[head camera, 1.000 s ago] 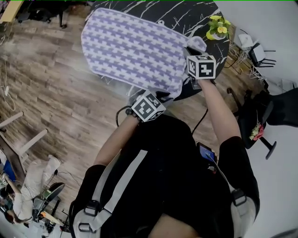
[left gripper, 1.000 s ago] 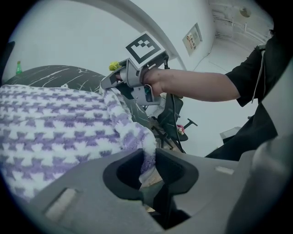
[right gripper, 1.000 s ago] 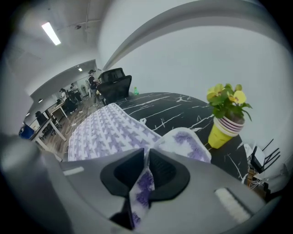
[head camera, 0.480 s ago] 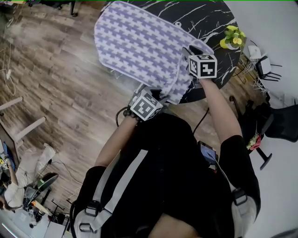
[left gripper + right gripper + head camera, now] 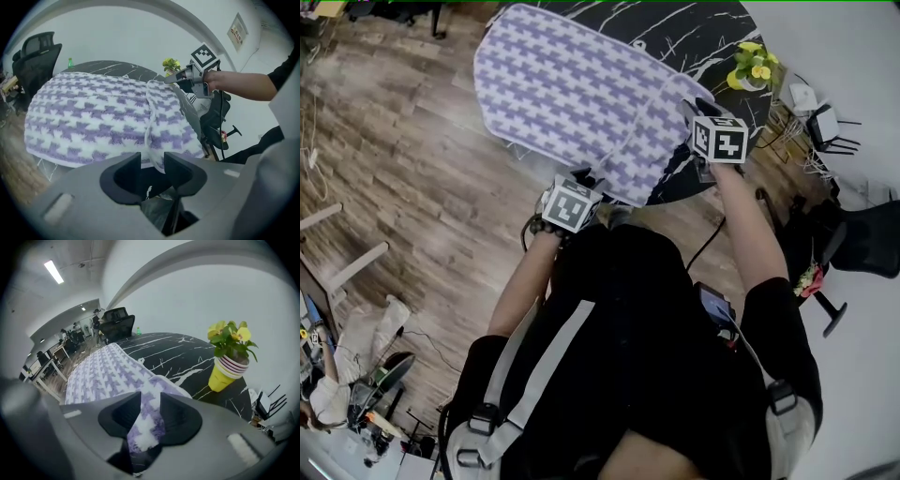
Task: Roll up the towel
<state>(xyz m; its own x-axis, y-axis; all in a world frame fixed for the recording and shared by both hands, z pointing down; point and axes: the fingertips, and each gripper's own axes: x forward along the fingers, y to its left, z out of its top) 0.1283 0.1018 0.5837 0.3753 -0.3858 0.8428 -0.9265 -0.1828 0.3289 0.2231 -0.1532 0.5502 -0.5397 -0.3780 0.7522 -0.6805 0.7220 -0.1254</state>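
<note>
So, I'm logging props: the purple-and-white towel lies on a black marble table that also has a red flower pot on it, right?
Not quite: the flower pot is yellow, not red, as the right gripper view shows. The purple-and-white towel does lie on the black marble table, which also carries that pot.

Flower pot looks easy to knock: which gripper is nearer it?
Right. The right gripper, with the towel between its jaws, is close to the flower pot; the left gripper is at the towel's near edge, farther off. Both have just been opening.
</note>
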